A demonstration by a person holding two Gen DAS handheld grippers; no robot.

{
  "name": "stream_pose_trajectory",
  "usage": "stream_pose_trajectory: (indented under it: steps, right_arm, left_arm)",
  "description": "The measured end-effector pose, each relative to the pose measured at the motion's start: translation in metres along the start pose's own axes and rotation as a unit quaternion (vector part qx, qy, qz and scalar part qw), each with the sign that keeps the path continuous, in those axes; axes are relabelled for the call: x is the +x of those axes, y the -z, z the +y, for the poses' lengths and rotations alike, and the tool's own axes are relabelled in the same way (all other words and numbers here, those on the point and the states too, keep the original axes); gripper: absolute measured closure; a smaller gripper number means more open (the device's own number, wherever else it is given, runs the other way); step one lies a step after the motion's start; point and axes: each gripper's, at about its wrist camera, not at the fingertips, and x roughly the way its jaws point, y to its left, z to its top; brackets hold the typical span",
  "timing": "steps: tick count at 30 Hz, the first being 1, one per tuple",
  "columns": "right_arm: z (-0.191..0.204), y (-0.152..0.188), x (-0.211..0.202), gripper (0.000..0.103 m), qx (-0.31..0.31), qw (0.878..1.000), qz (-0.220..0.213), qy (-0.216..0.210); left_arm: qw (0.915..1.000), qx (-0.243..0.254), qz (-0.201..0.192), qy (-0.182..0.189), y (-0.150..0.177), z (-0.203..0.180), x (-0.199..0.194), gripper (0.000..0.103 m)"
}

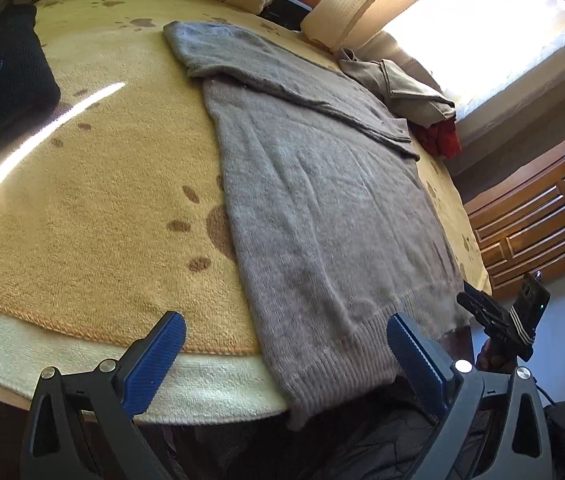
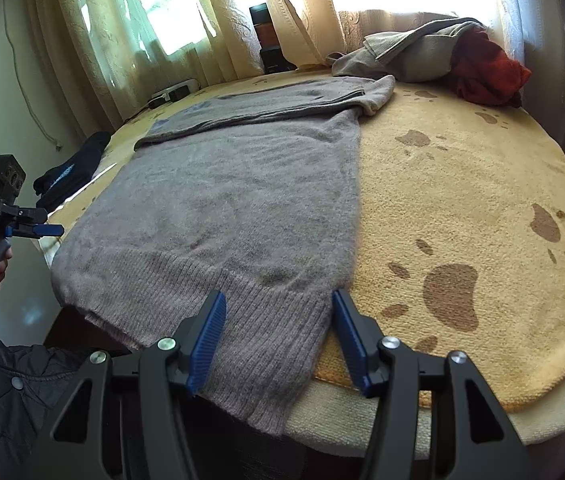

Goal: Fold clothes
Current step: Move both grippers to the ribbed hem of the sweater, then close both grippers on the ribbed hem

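A grey knitted sweater (image 1: 314,200) (image 2: 234,200) lies flat on a yellow paw-print blanket (image 1: 102,200) (image 2: 462,184). One sleeve is folded across its chest, and its ribbed hem hangs over the near edge. My left gripper (image 1: 286,332) is open wide just above the hem's left corner and holds nothing. It also shows at the left of the right wrist view, left gripper (image 2: 48,230), held by a hand. My right gripper (image 2: 278,308) stands open astride the hem's right corner, fabric between its blue fingers and lying slack. At the right edge of the left wrist view the right gripper (image 1: 470,304) shows.
A pile of beige and red clothes (image 1: 414,96) (image 2: 462,56) sits at the far side by the curtain. A dark blue garment (image 1: 2,80) (image 2: 70,168) lies at the left. A power strip (image 2: 174,90) rests at the back, and a wooden cabinet (image 1: 534,216) stands beyond the bed.
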Motion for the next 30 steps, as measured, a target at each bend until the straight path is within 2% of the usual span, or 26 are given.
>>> stream_pose_trajectory:
  steps: [10,14,21,27,30]
  right_arm:
    - [0.000,0.003,-0.002,0.044,0.001,1.000,-0.007,0.000]
    - [0.000,0.004,-0.002,0.044,0.001,1.000,-0.011,-0.003]
    - [0.003,0.009,-0.003,0.042,-0.018,1.000,-0.022,0.001]
    - [0.010,0.012,-0.002,0.043,-0.038,0.999,-0.027,0.018]
    - [0.011,0.013,-0.003,0.044,-0.046,0.998,-0.026,0.026]
  left_arm:
    - [0.9980,0.047,0.040,0.009,0.021,-0.028,0.012,0.001]
    - [0.9966,0.050,0.054,0.037,0.027,-0.038,0.017,0.001]
    - [0.9975,0.030,0.048,0.043,0.027,-0.036,0.017,0.001]
    - [0.9975,0.049,0.050,-0.009,0.026,-0.046,0.020,0.009]
    - [0.9983,0.035,0.042,-0.020,0.025,-0.042,0.018,0.023]
